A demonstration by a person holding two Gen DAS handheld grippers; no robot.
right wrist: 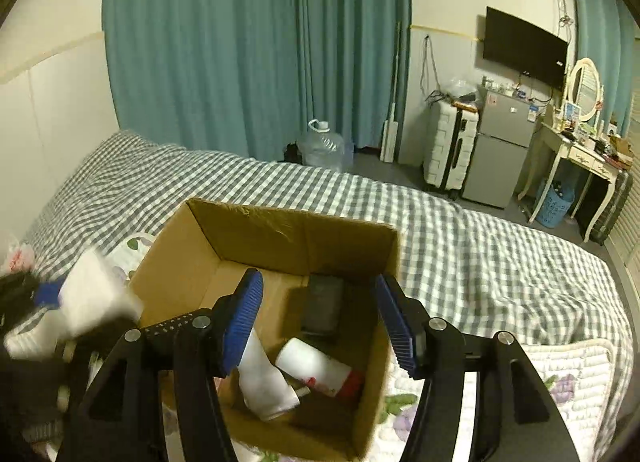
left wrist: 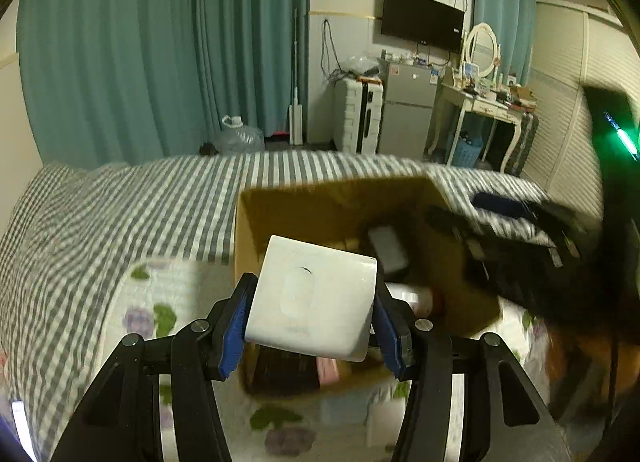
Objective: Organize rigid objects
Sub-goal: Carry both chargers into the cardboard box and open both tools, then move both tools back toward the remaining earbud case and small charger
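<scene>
Both tongs point(left wrist: 310, 322) point(right wrist: 320, 326) above box rim point(right wrist: 292, 212).

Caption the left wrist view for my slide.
Left gripper holds a white box over the cardboard box.

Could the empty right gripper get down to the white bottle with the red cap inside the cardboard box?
Probably yes. The right gripper hangs open directly above the open-topped cardboard box, and nothing covers the white red-capped bottle.

Brown box point(right wrist: 256, 246), grey-white checked bedspread point(right wrist: 460, 230)
</scene>
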